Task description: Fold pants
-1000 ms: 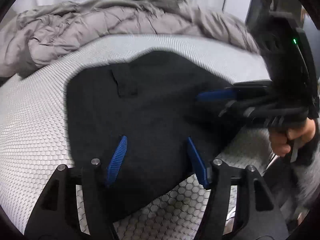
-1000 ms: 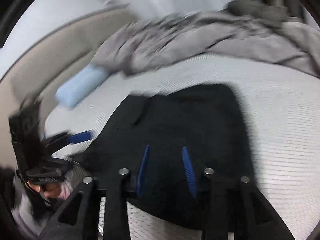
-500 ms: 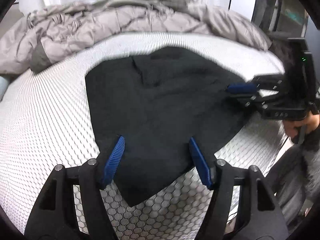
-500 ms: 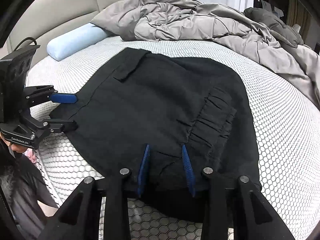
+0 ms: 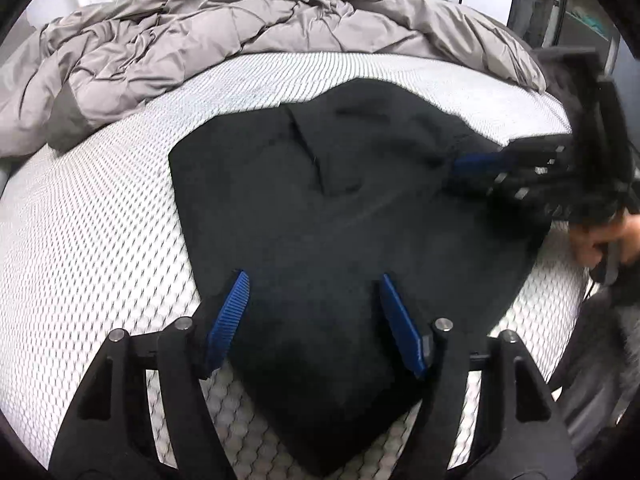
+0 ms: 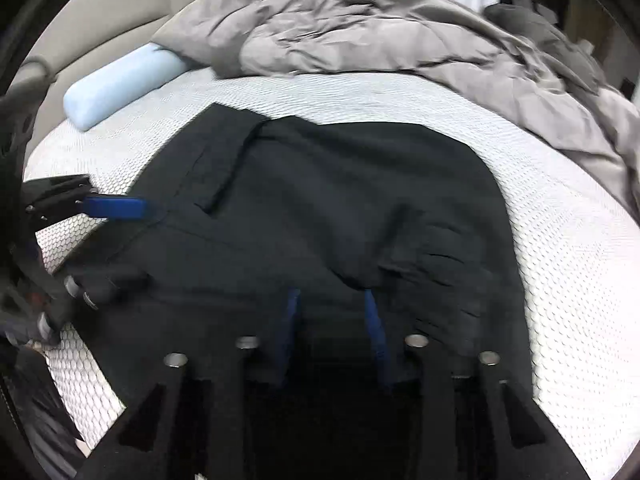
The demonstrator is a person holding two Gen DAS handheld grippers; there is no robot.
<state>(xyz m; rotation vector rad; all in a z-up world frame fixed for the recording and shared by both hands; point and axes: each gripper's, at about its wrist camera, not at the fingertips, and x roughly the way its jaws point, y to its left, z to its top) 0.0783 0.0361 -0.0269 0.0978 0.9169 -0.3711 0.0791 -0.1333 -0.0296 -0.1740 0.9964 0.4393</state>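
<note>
The black pants (image 5: 320,216) lie folded in a flat pile on the white honeycomb mattress (image 5: 100,240). A pocket flap shows near their far side (image 6: 224,160), and gathered elastic shows at the right (image 6: 444,264). My left gripper (image 5: 314,312) is open and empty, its blue pads hovering over the near corner of the pants. My right gripper (image 6: 332,320) is open over the near edge of the pants with nothing between its pads. It also appears in the left wrist view (image 5: 492,168) at the right edge of the pants. The left gripper appears in the right wrist view (image 6: 112,240).
A rumpled grey duvet (image 5: 200,52) is heaped along the far side of the bed (image 6: 400,40). A light blue bolster pillow (image 6: 120,84) lies by the beige headboard (image 6: 100,12). The mattress edge falls away close to both grippers.
Both grippers have shifted a little over the pants, the right one moving in lower over the near edge. The pants lie as before.
</note>
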